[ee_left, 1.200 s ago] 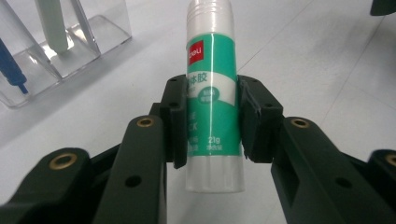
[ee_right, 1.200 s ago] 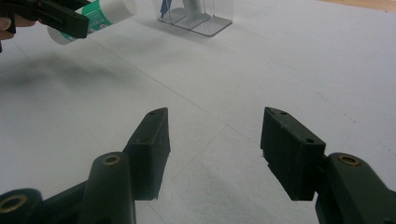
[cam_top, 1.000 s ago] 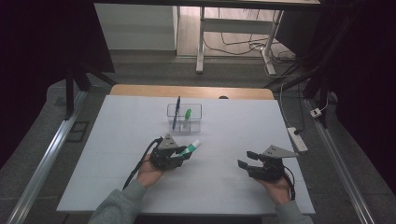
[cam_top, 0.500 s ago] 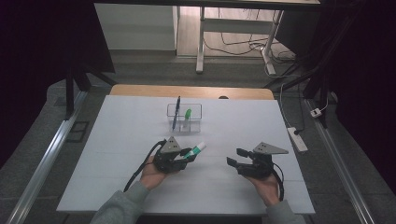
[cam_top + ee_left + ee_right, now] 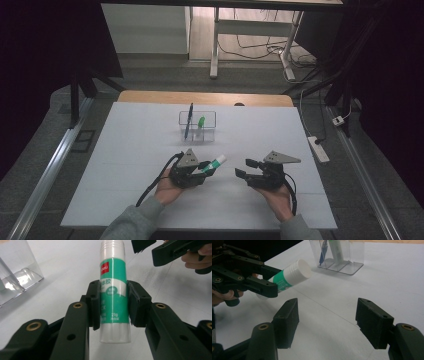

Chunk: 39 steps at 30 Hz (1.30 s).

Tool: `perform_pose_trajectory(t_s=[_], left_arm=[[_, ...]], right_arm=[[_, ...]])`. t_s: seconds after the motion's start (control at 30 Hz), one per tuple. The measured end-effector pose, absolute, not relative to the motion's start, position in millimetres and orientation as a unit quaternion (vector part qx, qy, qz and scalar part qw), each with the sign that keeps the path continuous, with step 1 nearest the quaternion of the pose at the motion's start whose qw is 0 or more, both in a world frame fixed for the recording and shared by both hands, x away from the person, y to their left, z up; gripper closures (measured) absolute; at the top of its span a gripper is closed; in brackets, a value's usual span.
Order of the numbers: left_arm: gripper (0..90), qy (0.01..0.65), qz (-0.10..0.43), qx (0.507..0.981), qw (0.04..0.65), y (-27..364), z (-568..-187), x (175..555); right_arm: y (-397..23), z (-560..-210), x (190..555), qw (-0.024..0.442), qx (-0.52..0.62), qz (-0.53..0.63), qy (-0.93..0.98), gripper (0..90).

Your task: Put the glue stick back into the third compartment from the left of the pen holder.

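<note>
Two tools are hovering over the white desk [image 5: 125, 165], near each other. The left tool [image 5: 205, 169] is clamping a green-and-white glue stick [image 5: 114, 290] by its middle, pads pressing on both sides of the label, with the white cap end pointing toward the right tool [image 5: 246, 167] and lifted off the desk. The right tool's jaws are standing wide apart with nothing between them, and they have just been opening. Its tips are sitting just beside the stick's cap without touching it. Farther back on the desk, a clear plastic organizer [image 5: 197, 126] is holding a blue pen [image 5: 188, 120] and a green-capped item [image 5: 200, 122].
</note>
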<state>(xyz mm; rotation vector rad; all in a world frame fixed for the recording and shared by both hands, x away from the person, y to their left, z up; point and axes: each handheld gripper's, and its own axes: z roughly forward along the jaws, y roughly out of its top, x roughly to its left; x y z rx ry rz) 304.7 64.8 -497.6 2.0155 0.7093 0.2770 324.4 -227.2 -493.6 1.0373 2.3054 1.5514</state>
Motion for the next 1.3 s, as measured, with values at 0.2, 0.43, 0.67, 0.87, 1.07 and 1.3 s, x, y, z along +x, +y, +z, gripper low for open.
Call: perform_pose_trajectory(t_s=[0.2, 0.43, 0.67, 0.87, 1.07, 1.3], left_arm=[[65.3, 0.286, 0.113, 0.825, 0.474, 62, -498, 304], [65.2, 0.278, 0.116, 0.826, 0.477, 56, -499, 302], [65.2, 0.262, 0.125, 0.828, 0.481, 48, -501, 299], [65.2, 0.253, 0.127, 0.830, 0.481, 44, -504, 298], [65.2, 0.248, 0.137, 0.827, 0.485, 43, -505, 297], [65.3, 0.244, 0.148, 0.820, 0.497, 44, -504, 296]], right_arm=[[-223, -495, 325, 0.083, 0.346, 0.523, 0.774, 34.3], [-216, -496, 328, 0.064, 0.350, 0.531, 0.769, 34.3], [-205, -498, 330, 0.043, 0.350, 0.538, 0.765, 34.7], [-200, -499, 331, 0.030, 0.346, 0.542, 0.766, 36.1], [-201, -499, 332, 0.019, 0.351, 0.544, 0.762, 39.2], [-204, -501, 335, -0.007, 0.363, 0.554, 0.749, 38.3]])
